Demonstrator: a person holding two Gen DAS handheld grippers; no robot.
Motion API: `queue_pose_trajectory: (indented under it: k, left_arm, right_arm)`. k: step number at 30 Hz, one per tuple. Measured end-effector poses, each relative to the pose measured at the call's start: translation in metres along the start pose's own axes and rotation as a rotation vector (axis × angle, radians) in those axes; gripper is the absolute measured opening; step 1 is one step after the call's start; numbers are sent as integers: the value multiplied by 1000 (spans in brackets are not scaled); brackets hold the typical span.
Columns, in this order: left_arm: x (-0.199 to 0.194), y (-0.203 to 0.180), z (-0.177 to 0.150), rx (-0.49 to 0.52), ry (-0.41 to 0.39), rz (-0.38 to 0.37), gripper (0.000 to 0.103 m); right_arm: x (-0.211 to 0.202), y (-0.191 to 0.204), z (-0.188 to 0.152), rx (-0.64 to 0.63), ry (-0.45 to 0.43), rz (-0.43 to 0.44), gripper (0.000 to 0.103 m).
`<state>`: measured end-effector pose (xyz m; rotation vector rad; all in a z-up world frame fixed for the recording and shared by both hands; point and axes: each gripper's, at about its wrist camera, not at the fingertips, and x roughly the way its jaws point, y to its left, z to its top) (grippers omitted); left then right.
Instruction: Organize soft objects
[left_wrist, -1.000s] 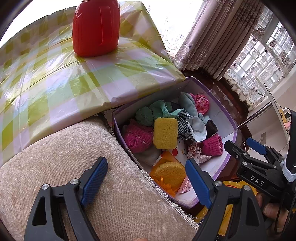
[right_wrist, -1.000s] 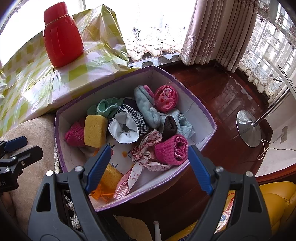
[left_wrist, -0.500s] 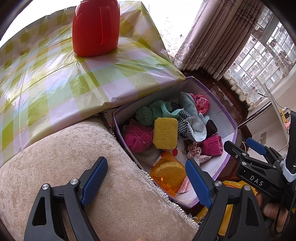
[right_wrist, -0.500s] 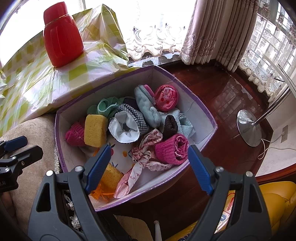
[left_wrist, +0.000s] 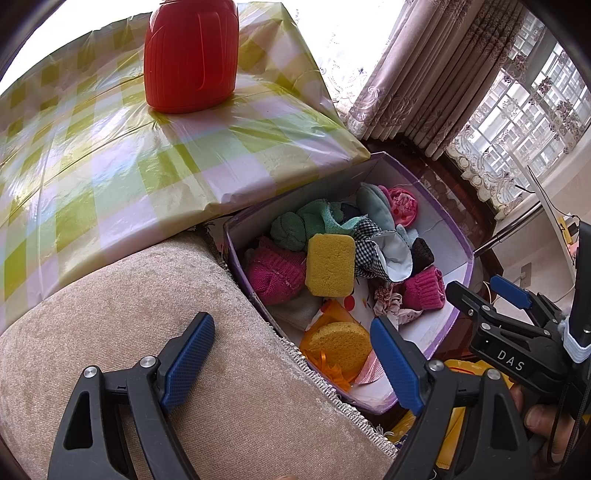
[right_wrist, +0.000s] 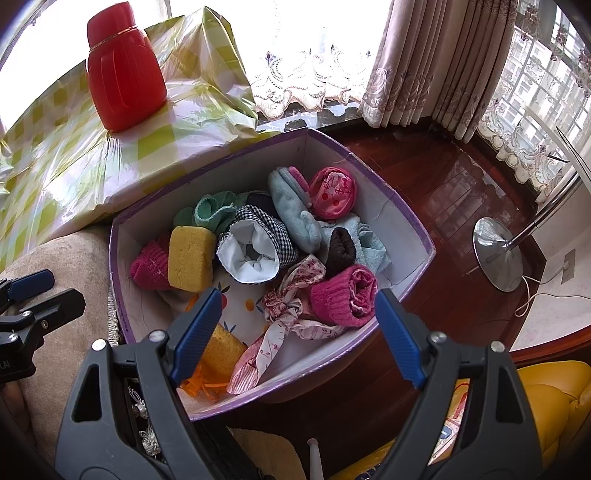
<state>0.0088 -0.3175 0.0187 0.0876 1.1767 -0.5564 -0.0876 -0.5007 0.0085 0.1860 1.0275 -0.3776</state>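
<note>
A purple-rimmed cardboard box (right_wrist: 391, 192) (left_wrist: 458, 236) holds several soft things: a yellow sponge (right_wrist: 190, 258) (left_wrist: 330, 265), a second sponge (left_wrist: 340, 347) low in the box, pink knit rolls (right_wrist: 343, 295) (left_wrist: 275, 275), a checked cloth (right_wrist: 258, 240), teal socks (right_wrist: 214, 212), a pink ball (right_wrist: 332, 192). My left gripper (left_wrist: 291, 360) is open and empty above a beige cushion (left_wrist: 110, 314) beside the box. My right gripper (right_wrist: 295, 336) is open and empty above the box's near edge; it also shows in the left wrist view (left_wrist: 487, 291).
A red plastic jug (left_wrist: 190, 55) (right_wrist: 123, 74) stands on a table with a green checked cover (left_wrist: 110, 147). Dark wood floor (right_wrist: 443, 184), curtains (right_wrist: 424, 55) and a lamp base (right_wrist: 498, 254) lie to the right. A yellow seat (right_wrist: 546, 402) is at bottom right.
</note>
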Motion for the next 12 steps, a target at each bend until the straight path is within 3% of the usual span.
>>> queue_pose_trajectory:
  k: [12]
  left_arm:
    - [-6,3,-1,10,-21,-27,87]
  right_arm:
    - [-1,3,1,-9,2,6,86]
